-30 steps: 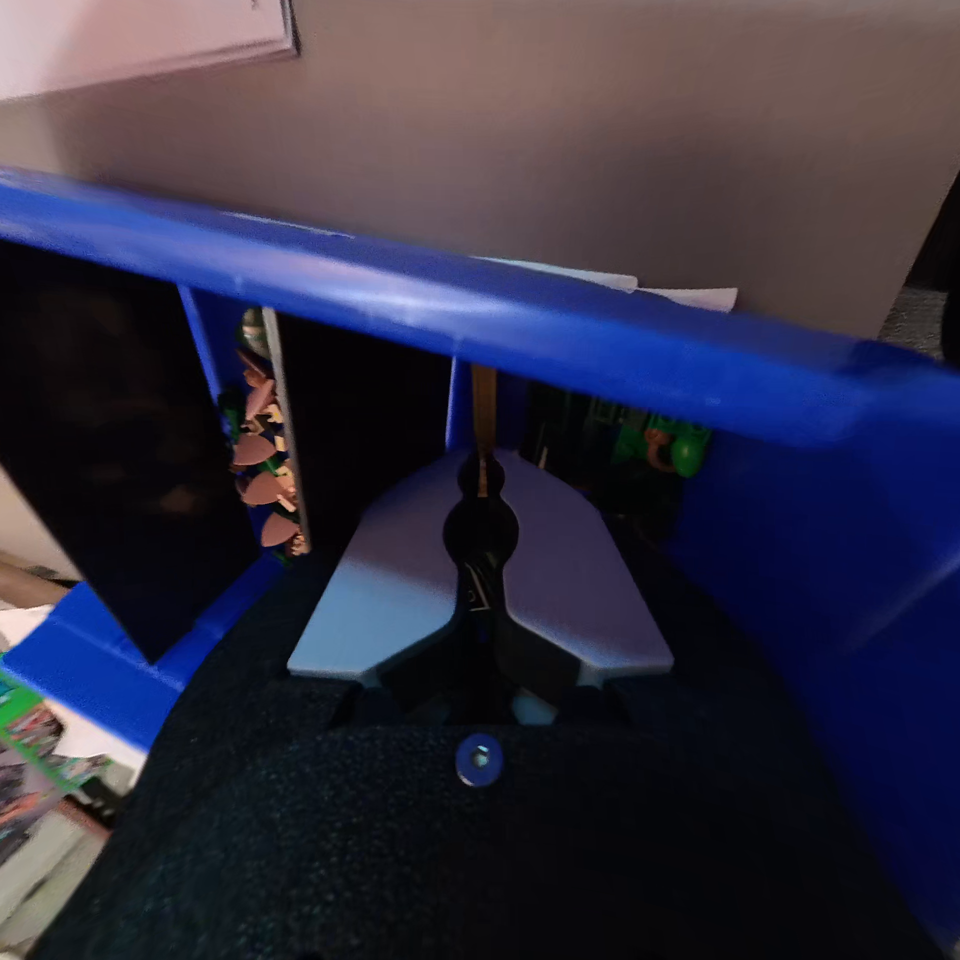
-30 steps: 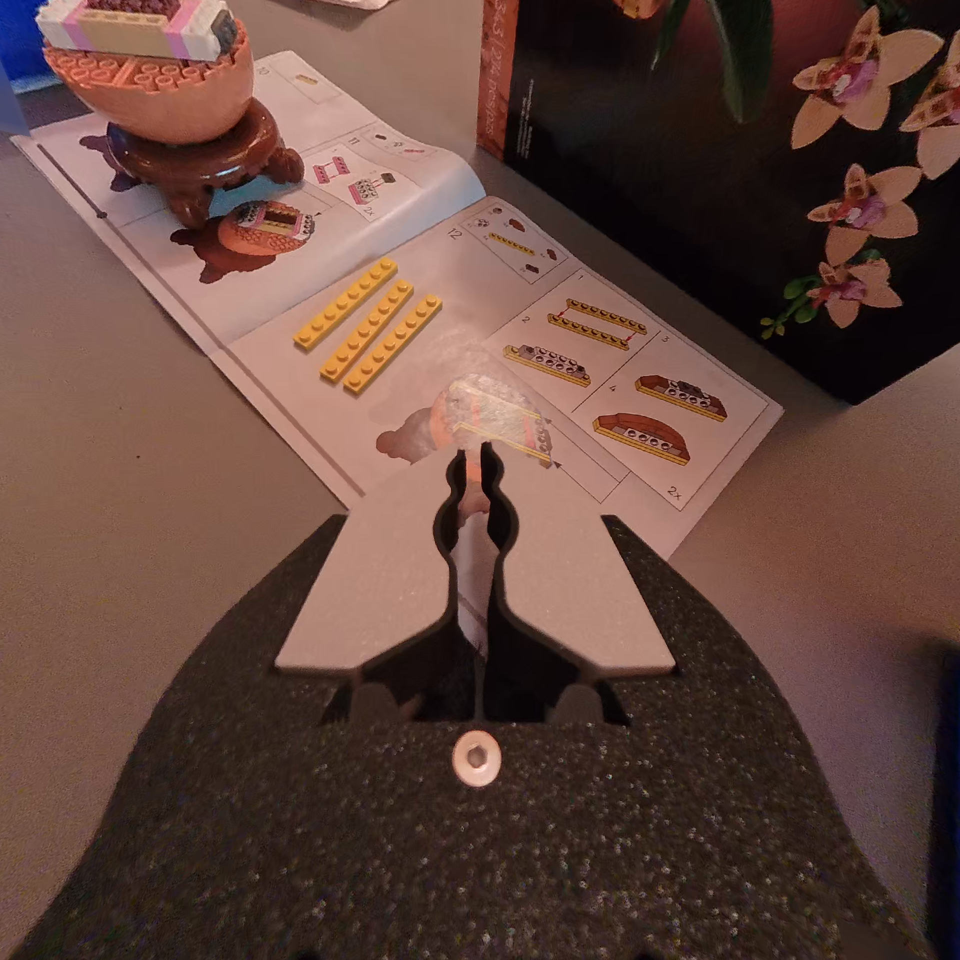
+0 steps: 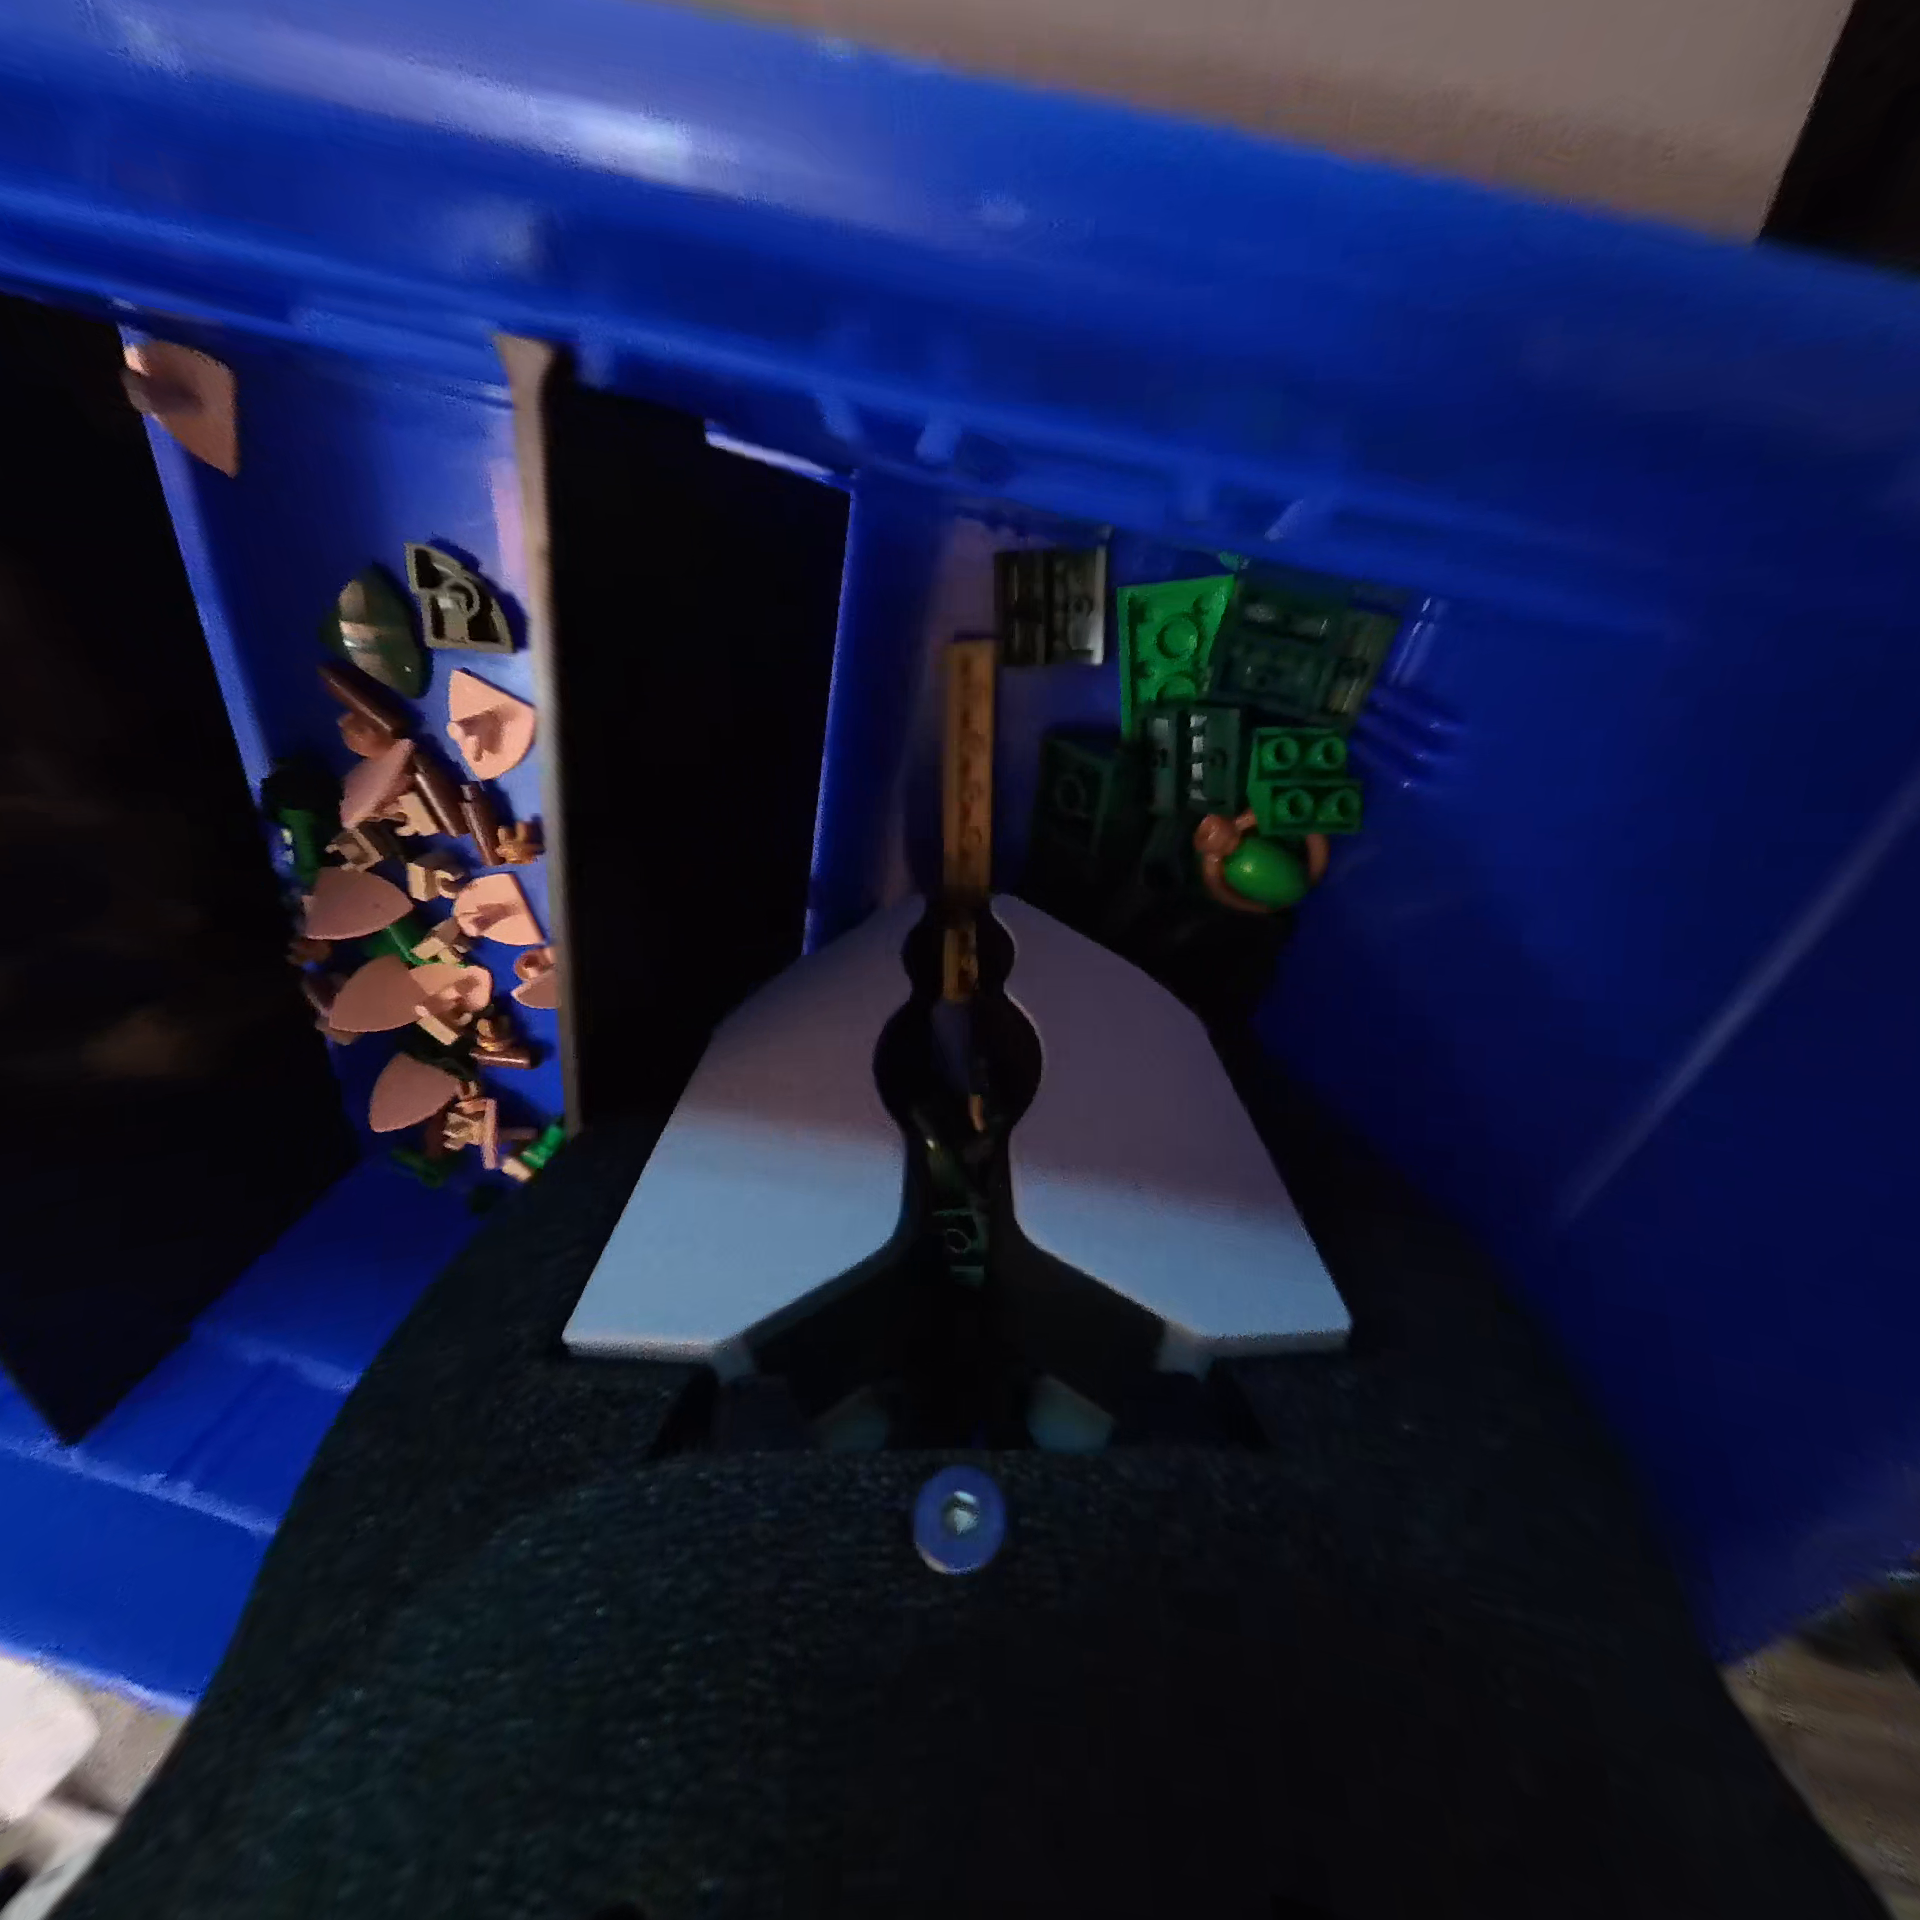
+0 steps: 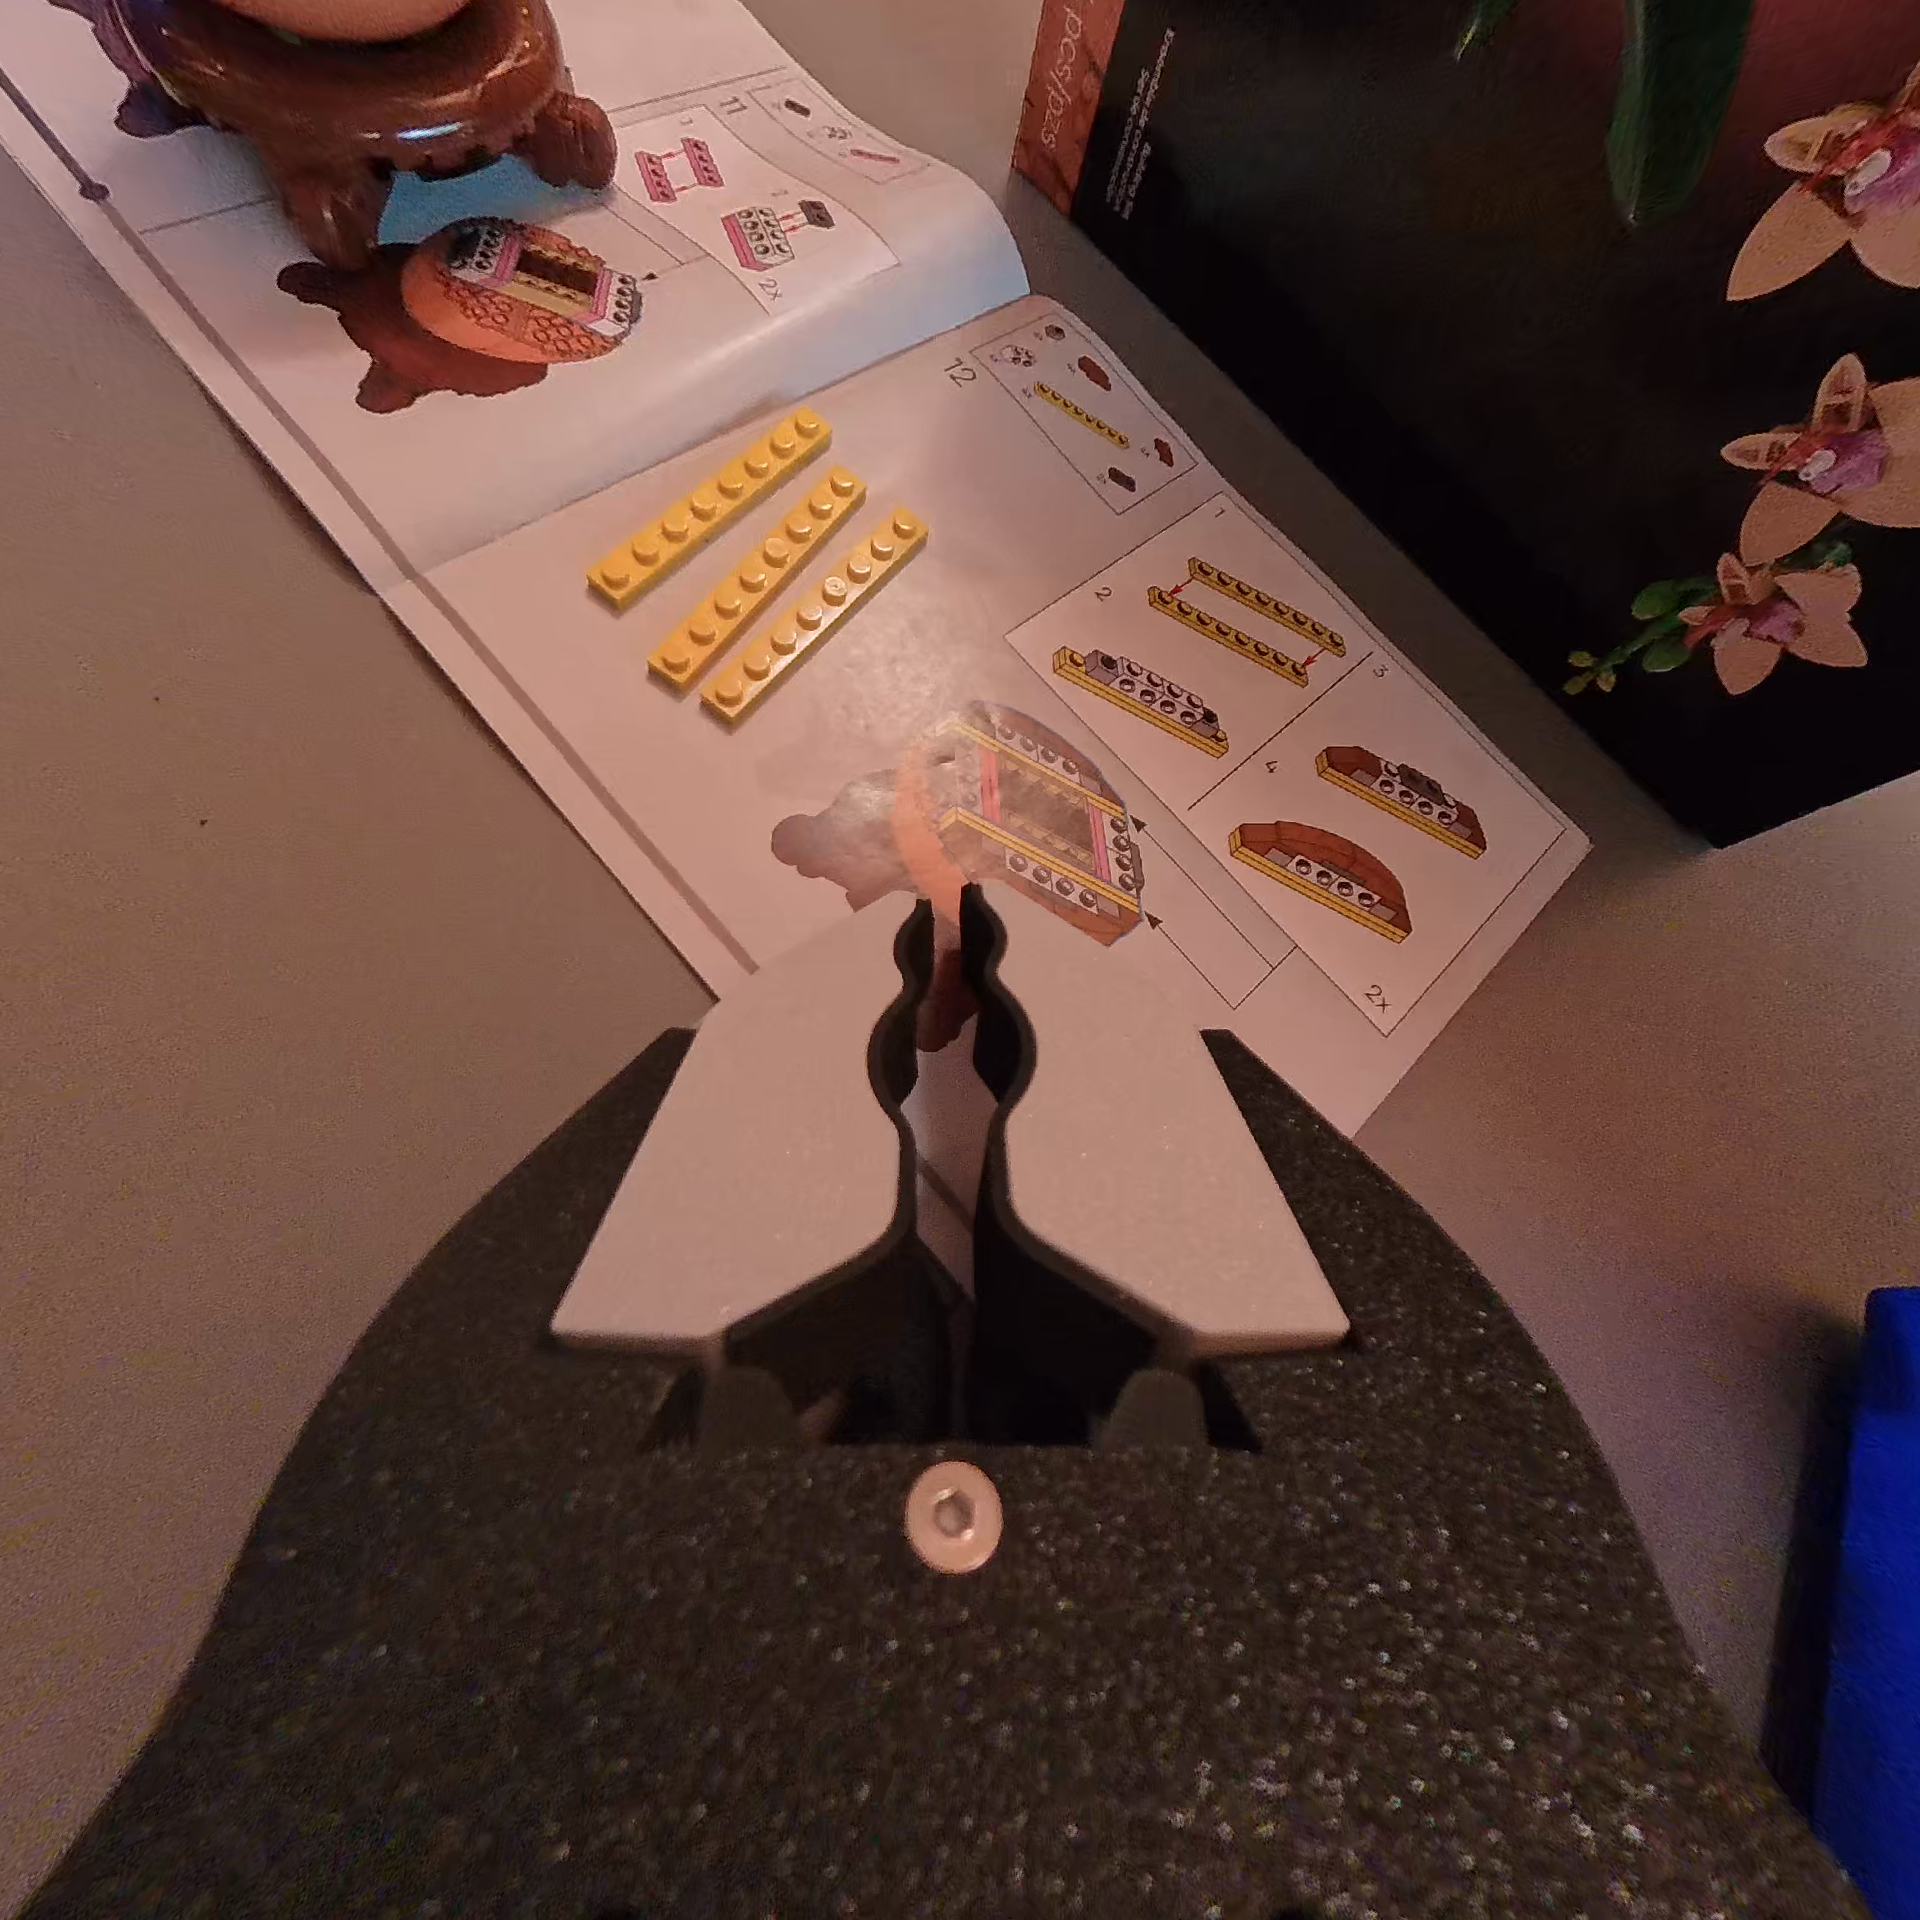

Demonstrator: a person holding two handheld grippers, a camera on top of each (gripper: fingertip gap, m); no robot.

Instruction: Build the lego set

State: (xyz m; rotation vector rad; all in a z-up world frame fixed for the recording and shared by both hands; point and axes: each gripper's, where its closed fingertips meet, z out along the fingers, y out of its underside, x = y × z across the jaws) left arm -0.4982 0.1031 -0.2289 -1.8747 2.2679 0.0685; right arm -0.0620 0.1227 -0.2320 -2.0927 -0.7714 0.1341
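Observation:
My left gripper (image 3: 961, 920) is inside a blue divided bin (image 3: 1039, 312), its jaws shut on a long thin yellow plate (image 3: 968, 769) that sticks out ahead of the tips. Green bricks (image 3: 1247, 707) lie in the compartment just beyond it. My right gripper (image 4: 940, 909) hovers over the open instruction booklet (image 4: 540, 488), jaws shut to a narrow slit with nothing clearly held. Three long yellow plates (image 4: 764, 577) lie side by side on the booklet ahead of it. The brown and peach pot model (image 4: 384, 94) stands at the top left.
Pink petal pieces and small brown and green parts (image 3: 416, 914) fill the bin's left compartment, behind a dark divider (image 3: 686, 748). The dark set box with orchid pictures (image 4: 1455, 364) stands at the right of the booklet. A blue bin corner (image 4: 1891, 1558) shows at the right edge.
The left gripper has tipped down and gone deeper into the bin, still on the yellow plate; the compartments' contents now show. The right gripper has moved a little forward over the booklet.

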